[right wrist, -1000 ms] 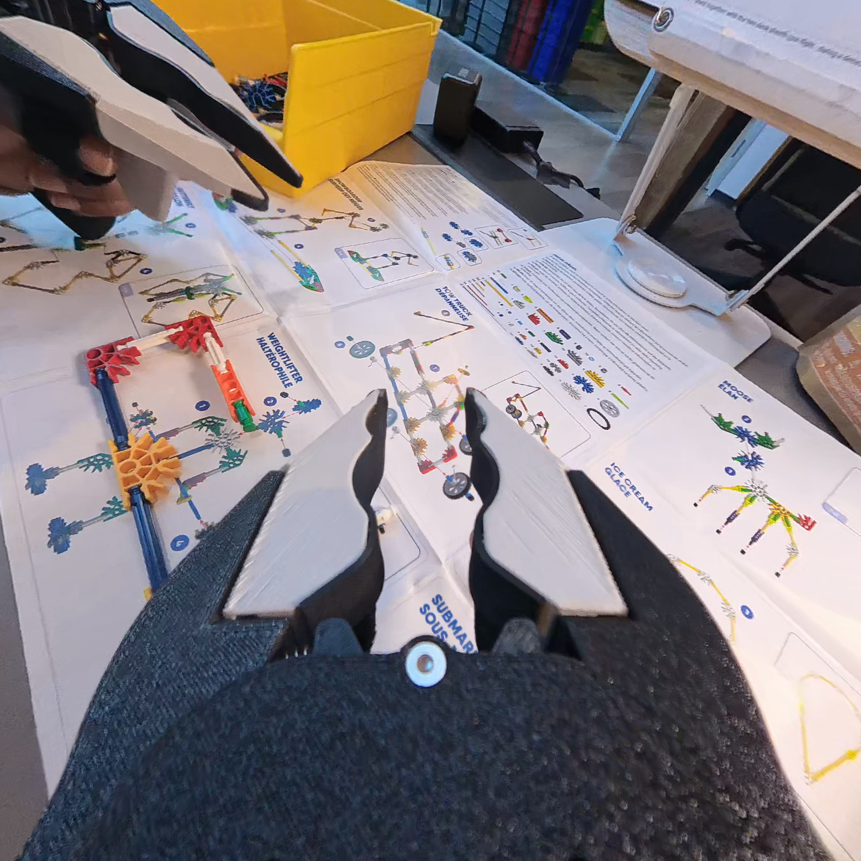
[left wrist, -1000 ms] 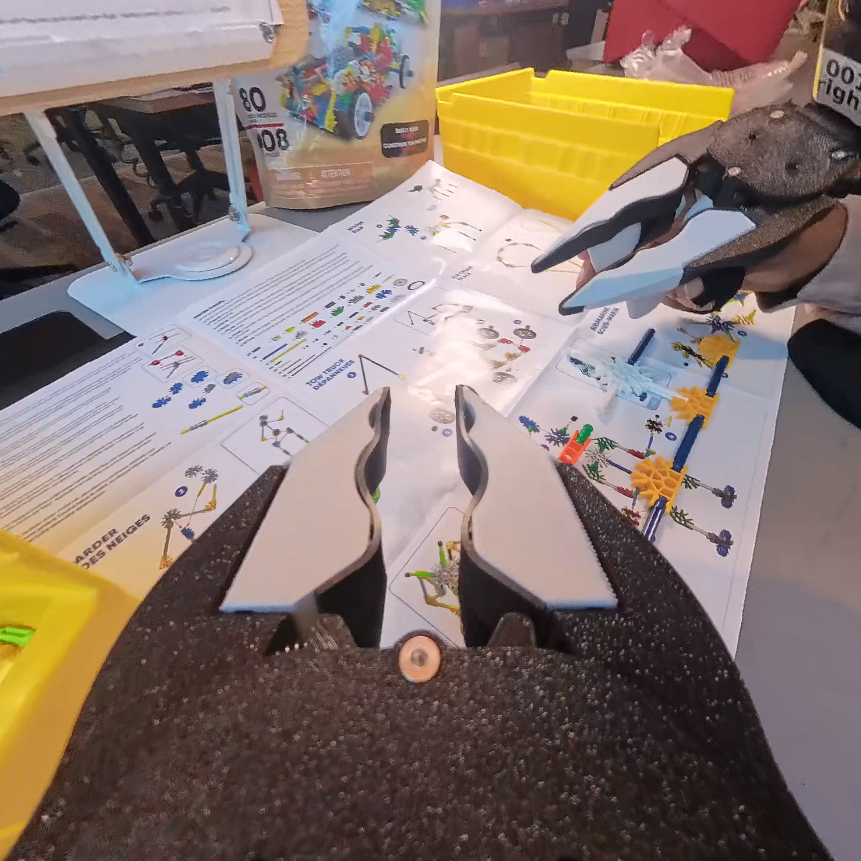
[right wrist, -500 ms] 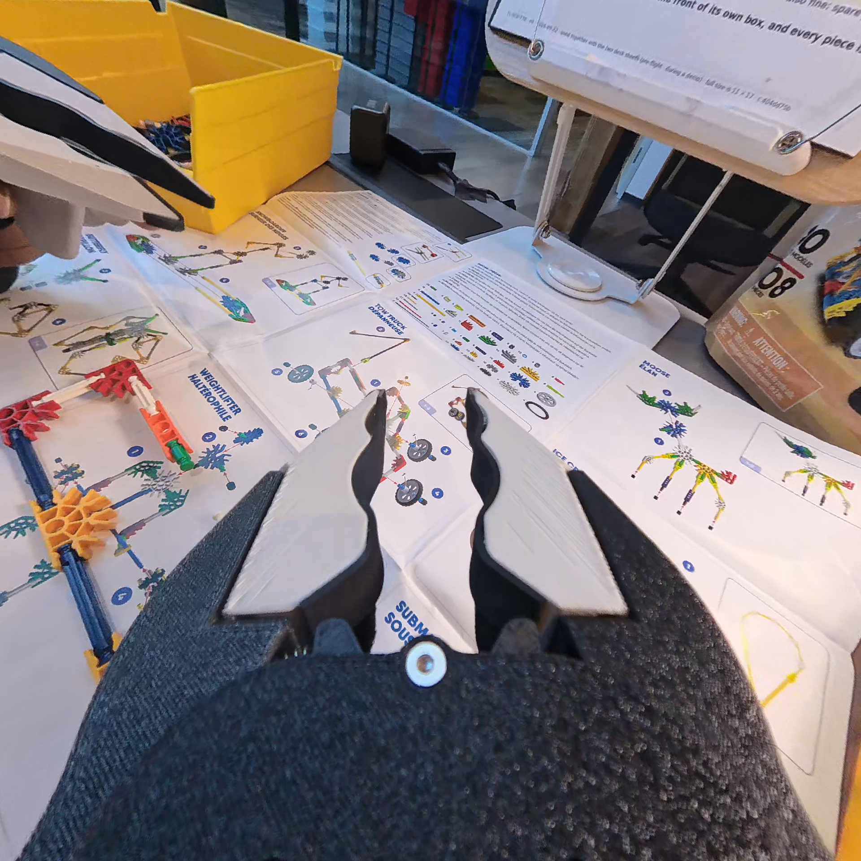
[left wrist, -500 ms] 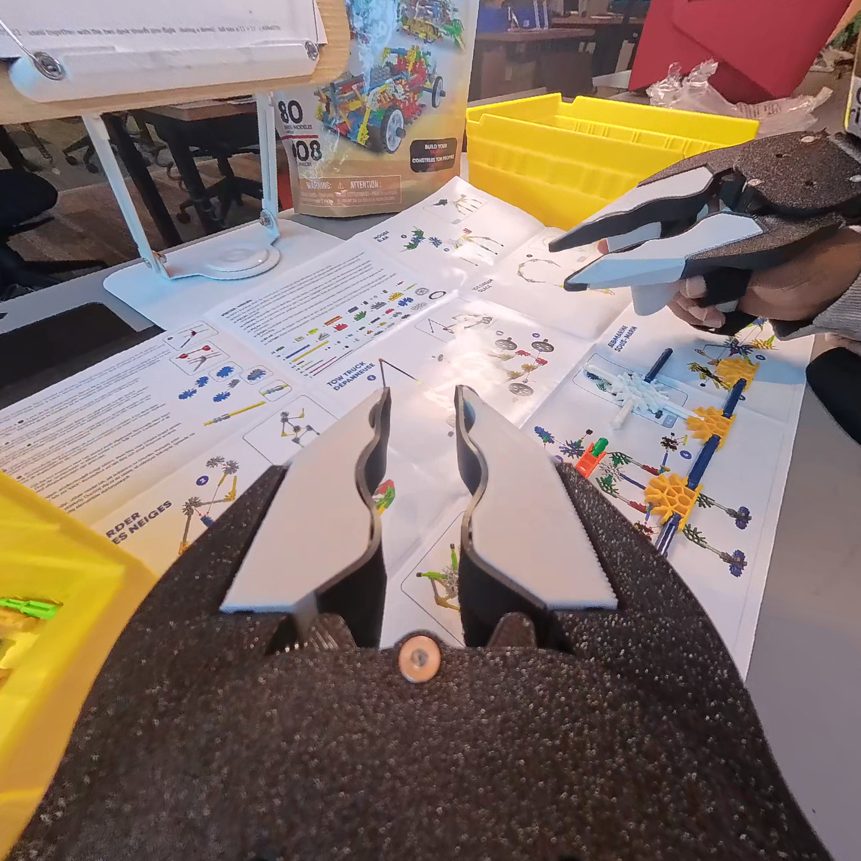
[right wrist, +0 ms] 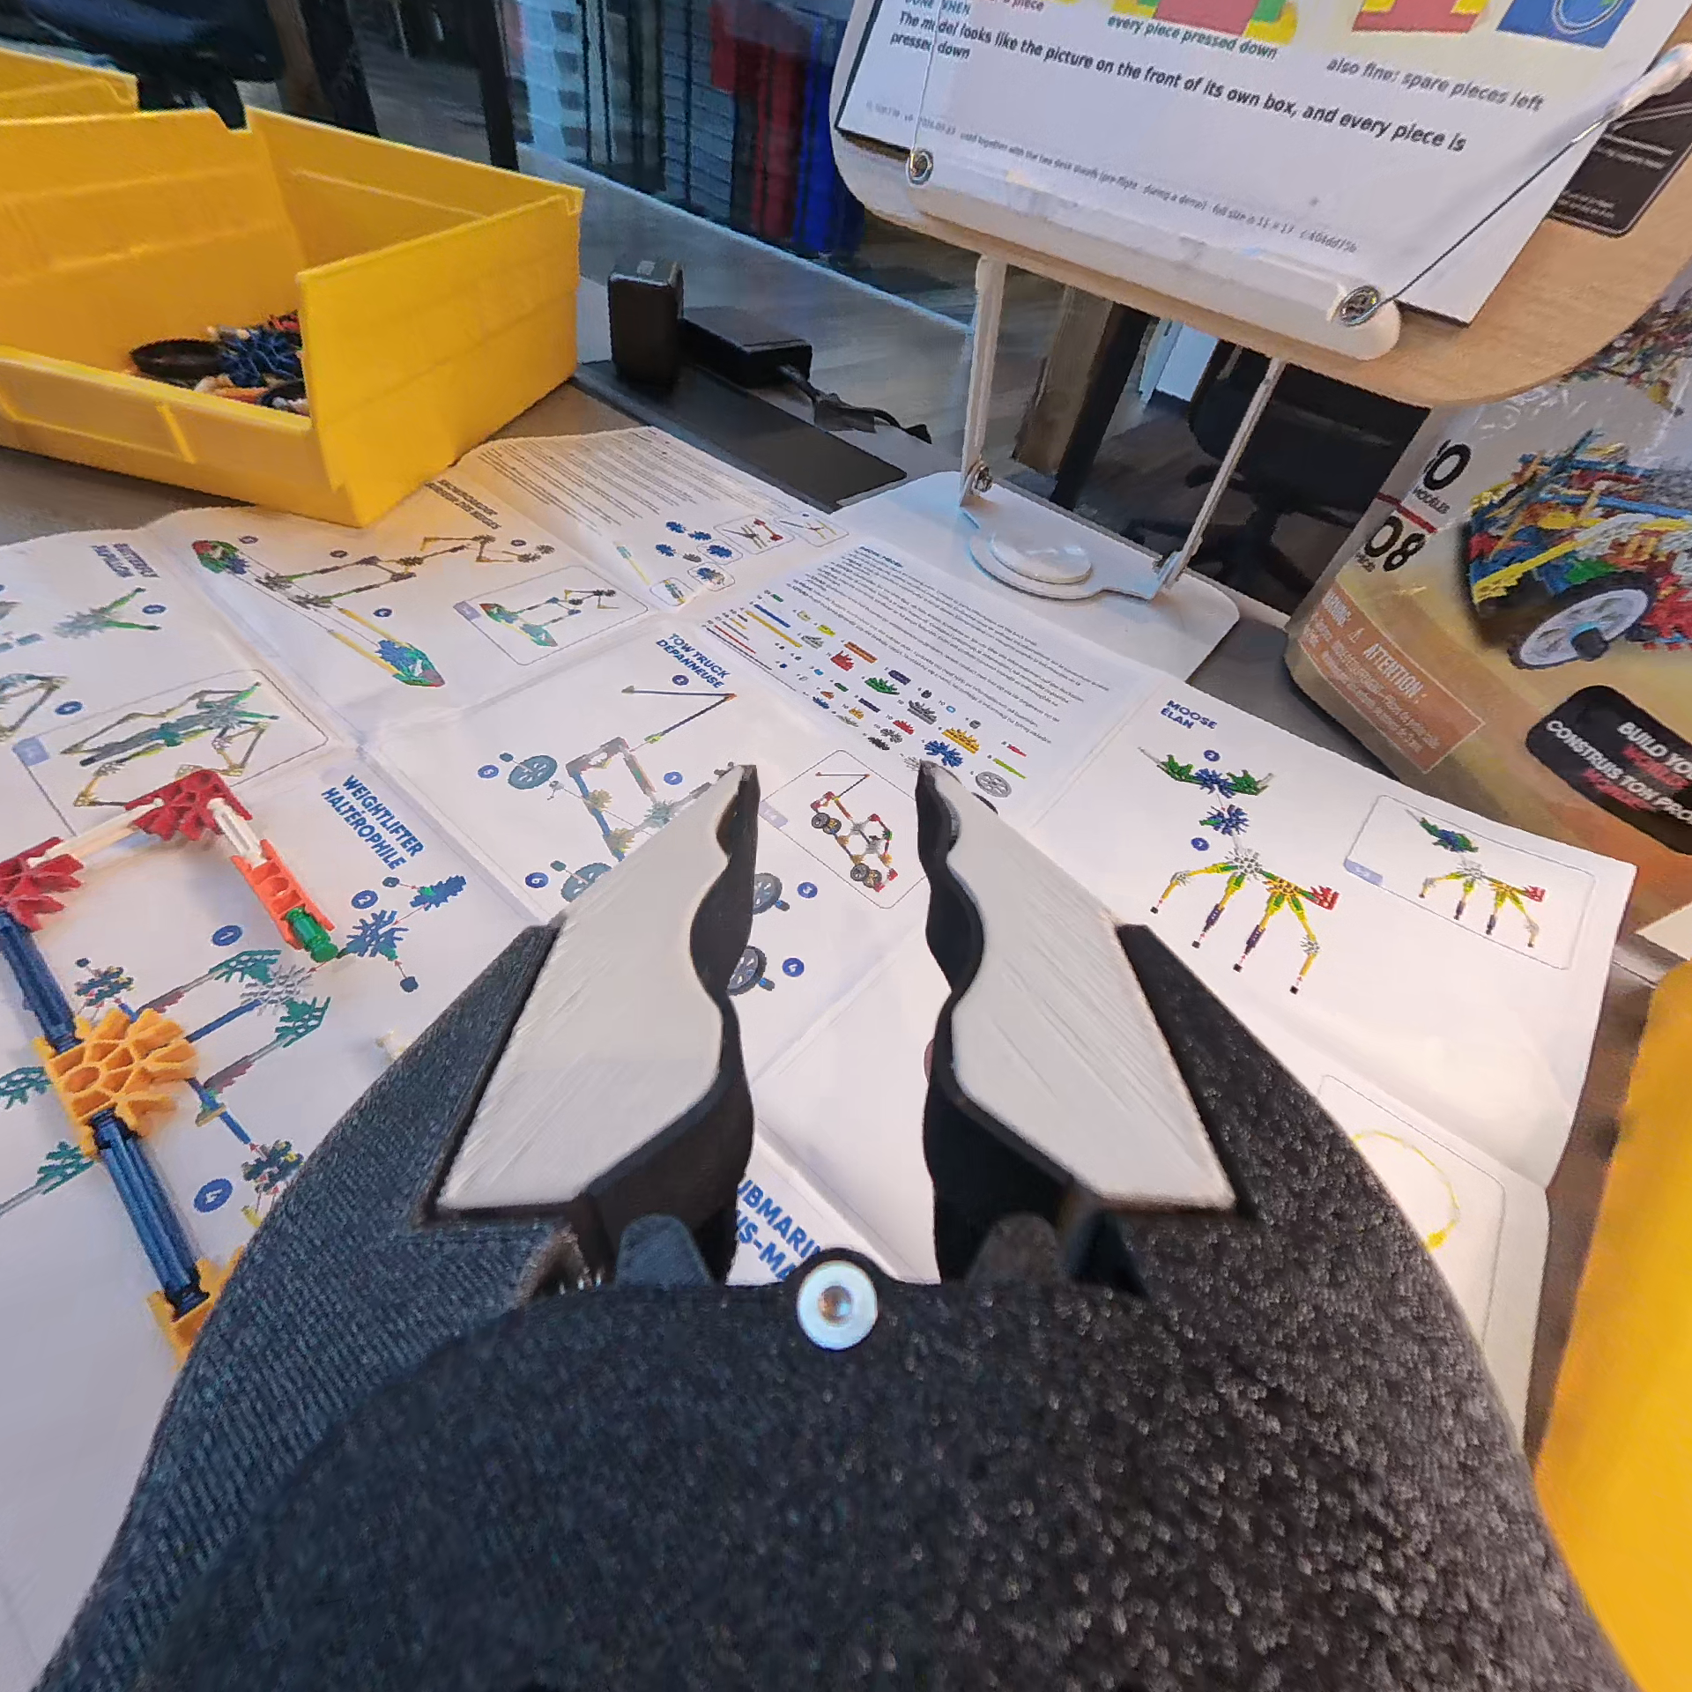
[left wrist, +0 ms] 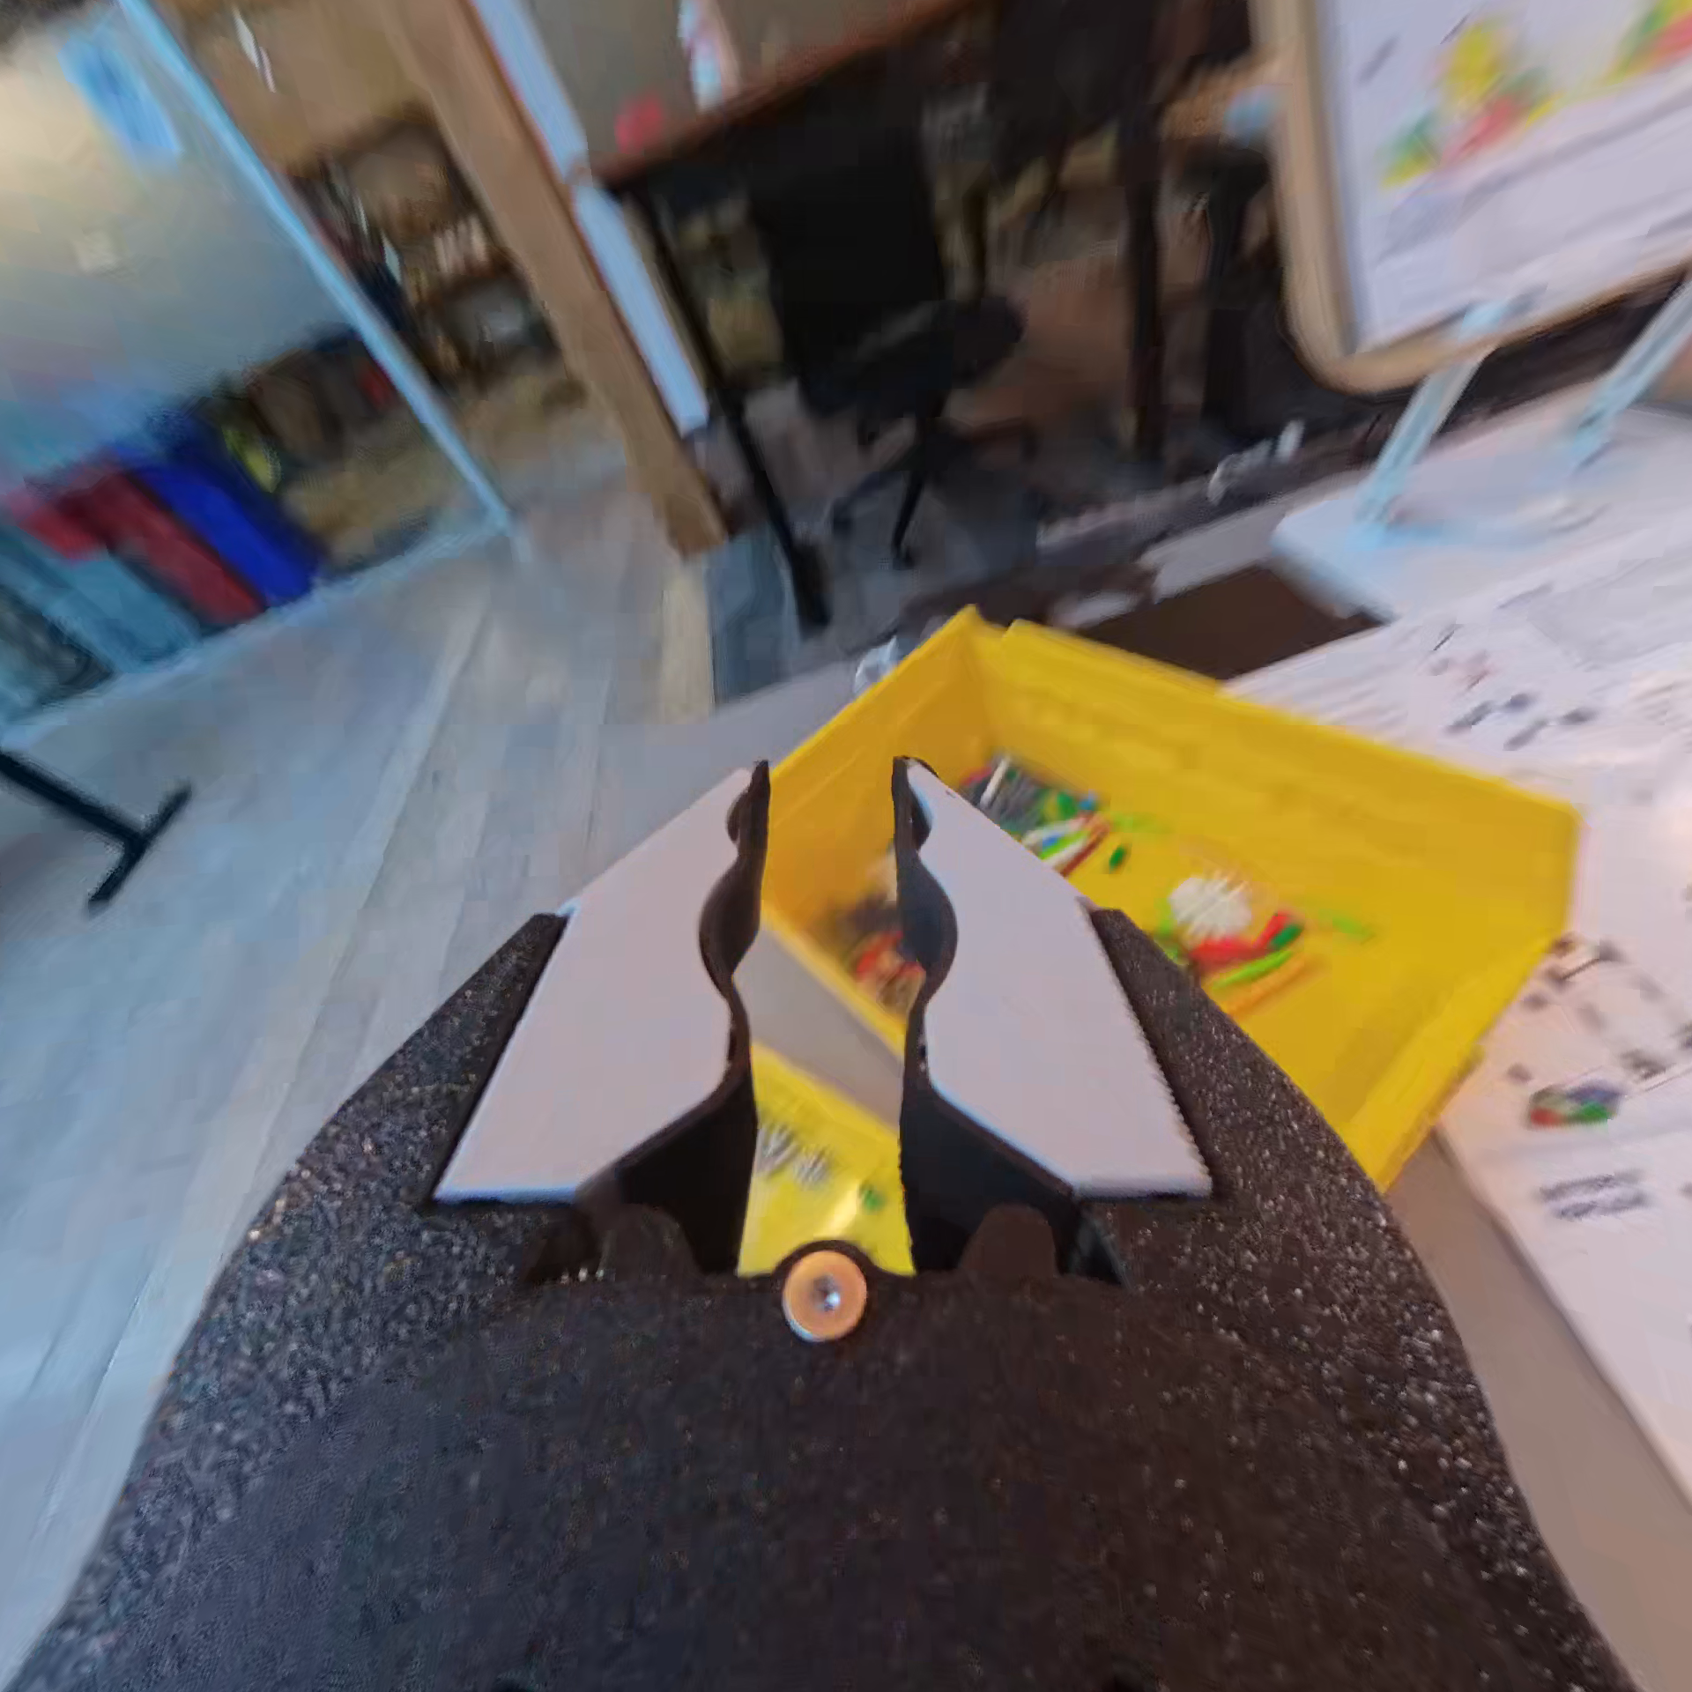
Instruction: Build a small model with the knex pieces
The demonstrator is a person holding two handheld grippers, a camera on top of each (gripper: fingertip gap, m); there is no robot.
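While the left claw [left wrist: 829, 778] hangs over a yellow bin [left wrist: 1428, 1035] of blurred coloured pieces, its jaws narrowly parted and empty, the right claw [right wrist: 835, 776] hovers empty and slightly parted above the sheet [right wrist: 1053, 1035], right of a toy frame [right wrist: 119, 1062].

A yellow bin [right wrist: 430, 366] of small coloured pieces sits far left on the bench [right wrist: 824, 339]. A folded instruction sheet [right wrist: 916, 641] covers the middle. A printed box [right wrist: 1556, 623] stands far right, beside a white document stand [right wrist: 1080, 558]
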